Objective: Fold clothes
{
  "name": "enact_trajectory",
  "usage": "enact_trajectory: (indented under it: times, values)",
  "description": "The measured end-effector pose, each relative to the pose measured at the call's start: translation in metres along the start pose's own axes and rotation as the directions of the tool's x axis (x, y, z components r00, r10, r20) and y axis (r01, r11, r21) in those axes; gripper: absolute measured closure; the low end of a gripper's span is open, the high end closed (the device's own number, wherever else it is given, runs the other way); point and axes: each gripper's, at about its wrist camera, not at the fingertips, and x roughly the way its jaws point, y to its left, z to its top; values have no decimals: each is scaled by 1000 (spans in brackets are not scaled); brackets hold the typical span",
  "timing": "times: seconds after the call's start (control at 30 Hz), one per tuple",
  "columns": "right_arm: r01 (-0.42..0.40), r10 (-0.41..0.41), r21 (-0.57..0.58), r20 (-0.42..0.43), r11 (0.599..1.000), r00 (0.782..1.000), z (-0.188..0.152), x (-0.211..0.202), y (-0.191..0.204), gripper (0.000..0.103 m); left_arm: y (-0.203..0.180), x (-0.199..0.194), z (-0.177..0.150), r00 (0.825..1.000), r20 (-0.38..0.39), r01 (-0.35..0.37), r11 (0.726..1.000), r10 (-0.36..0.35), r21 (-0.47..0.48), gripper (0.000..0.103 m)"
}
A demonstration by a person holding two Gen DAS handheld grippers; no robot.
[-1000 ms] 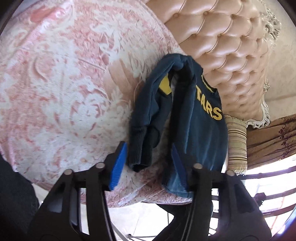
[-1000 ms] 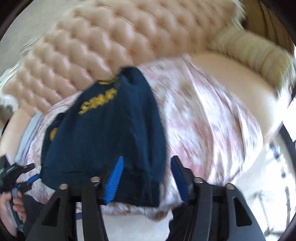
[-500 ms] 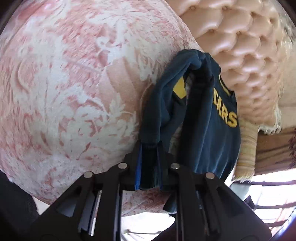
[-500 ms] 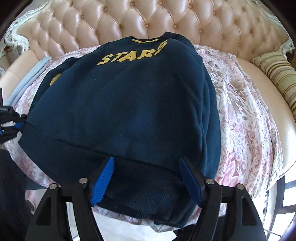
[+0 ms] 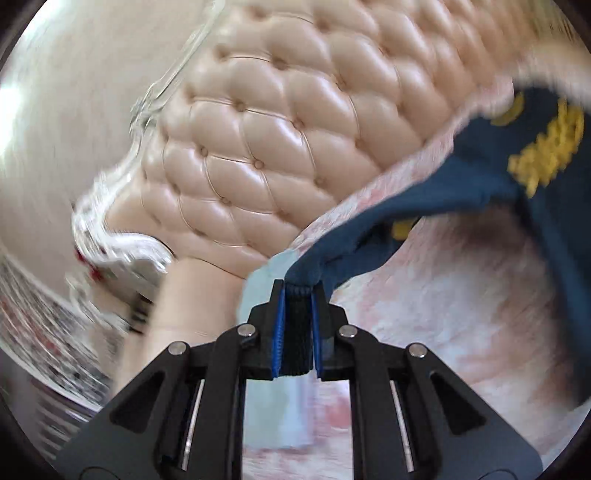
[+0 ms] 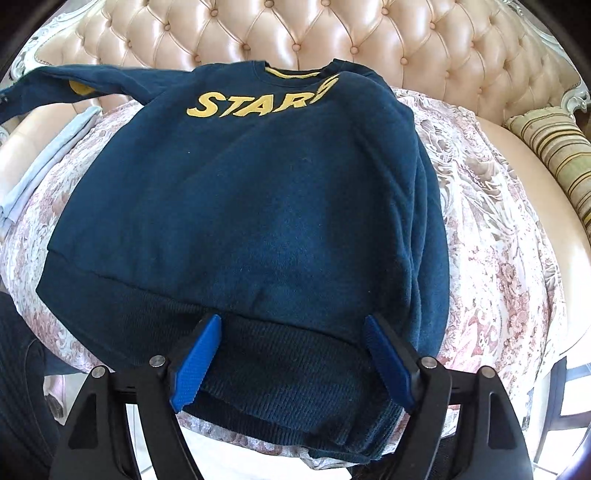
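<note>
A navy sweatshirt (image 6: 251,206) with yellow lettering lies face up on a pink patterned cover (image 6: 491,229) over a tufted sofa. Its left sleeve (image 6: 74,88) is stretched out to the left, off the body. My left gripper (image 5: 297,328) is shut on that sleeve's ribbed cuff (image 5: 297,332), and the sleeve (image 5: 388,218) runs up and right from it toward the lettering. My right gripper (image 6: 291,354) is open over the ribbed hem (image 6: 288,369) at the near edge, its blue pads (image 6: 195,358) apart with nothing pinched.
The tufted sofa back (image 6: 332,33) rises behind the sweatshirt. A striped cushion (image 6: 554,155) lies at the right end. A folded light-blue cloth (image 6: 48,158) rests on the left edge of the cover, seen also as light-blue cloth (image 5: 258,295) under my left gripper.
My left gripper closed on the sleeve cuff, then pulled the sleeve out to the left, away from the body. My right gripper swung to face the hem and moved in closer, staying open.
</note>
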Motion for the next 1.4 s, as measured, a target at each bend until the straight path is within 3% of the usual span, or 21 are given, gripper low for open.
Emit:
enact_trajectory:
  times: [0.1, 0.3, 0.37, 0.4, 0.43, 0.47, 0.5, 0.63, 0.77, 0.9, 1.0, 1.1, 1.17, 1.4]
  values:
    - [-5, 5, 3, -1, 1000, 1000, 0, 0, -2, 22, -45, 24, -27, 999, -42, -3, 994, 8, 113, 88]
    - [-41, 41, 36, -9, 999, 999, 1, -2, -10, 21, -105, 14, -65, 997, -78, 30, 984, -16, 174, 82]
    - [-53, 54, 62, -5, 997, 999, 1, -3, -12, 19, -113, 5, -65, 996, -83, 29, 986, -15, 165, 75]
    - [-60, 60, 75, -3, 995, 998, 0, -3, -14, 19, -115, -2, -65, 997, -74, 26, 987, -14, 159, 65]
    - [-56, 57, 76, -3, 995, 998, 2, -3, -13, 19, -114, -9, -64, 998, -60, 16, 990, -7, 143, 57]
    - [-53, 53, 78, -3, 996, 999, 3, -2, -13, 18, -112, -16, -62, 999, -44, -4, 993, 10, 120, 44]
    - [-56, 56, 84, -2, 995, 998, 4, -1, -13, 17, -110, -23, -60, 999, -29, -22, 995, 25, 97, 38]
    - [-67, 67, 108, 2, 992, 998, 6, 2, -10, 15, -97, -59, -51, 1000, 19, -15, 1000, 15, -4, 38]
    - [-129, 129, 196, 12, 972, 992, 10, 4, -18, 7, -83, -110, -38, 990, 105, 98, 992, -90, -76, 38]
    - [-141, 150, 245, -19, 959, 989, 18, 9, -19, 0, -59, -177, -28, 957, 291, 11, 998, 10, -69, 37]
    - [-98, 113, 239, -48, 966, 992, 20, 10, -12, 0, -36, -203, -24, 930, 364, -16, 995, 49, -95, 31]
    - [-57, 72, 211, -65, 976, 995, 20, 12, -6, 0, -15, -211, -31, 917, 394, 2, 988, 60, -154, 27]
    - [-25, 42, 194, -83, 981, 996, 20, 14, -1, 0, -6, -208, -35, 919, 390, 21, 983, 51, -180, 27]
    - [-42, 61, 241, -75, 970, 995, 20, 13, -7, 0, -3, -196, -45, 931, 364, 48, 978, 31, -205, 27]
